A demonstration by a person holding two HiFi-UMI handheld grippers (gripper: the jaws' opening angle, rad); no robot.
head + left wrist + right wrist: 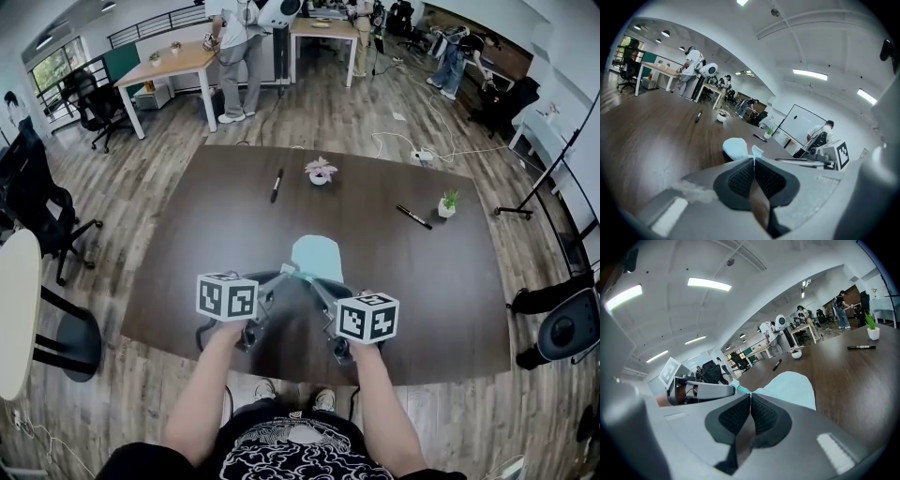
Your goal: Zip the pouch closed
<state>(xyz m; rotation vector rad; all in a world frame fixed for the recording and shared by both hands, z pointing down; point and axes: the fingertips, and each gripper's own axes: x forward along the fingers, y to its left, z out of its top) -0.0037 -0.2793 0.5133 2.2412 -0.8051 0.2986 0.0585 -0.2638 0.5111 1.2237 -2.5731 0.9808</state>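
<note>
Head view: the pouch (317, 255), pale blue, lies flat on the dark table (187, 281) near the front edge and about midway across. Both grippers meet at its near end.

Left gripper (286, 273) – in its own view we see the pads pressed together, with a pale tab (756, 151) standing up at their tips and pinched there. In the right gripper view a teal zip strip (742, 390) runs from that tab to the pouch body.

Right gripper (311, 279) – its own view shows the jaws closed flat against each other, with the pouch's near edge caught right at the tips. We read this as a grip on the fabric.

The two sets of tips sit just beside each other, and we cannot tell whether they touch.

Farther back on the table we note two black markers (277, 185) (413, 217), a pink potted plant (321, 171) and a small green one (448, 203), all well apart from the pouch.
</note>
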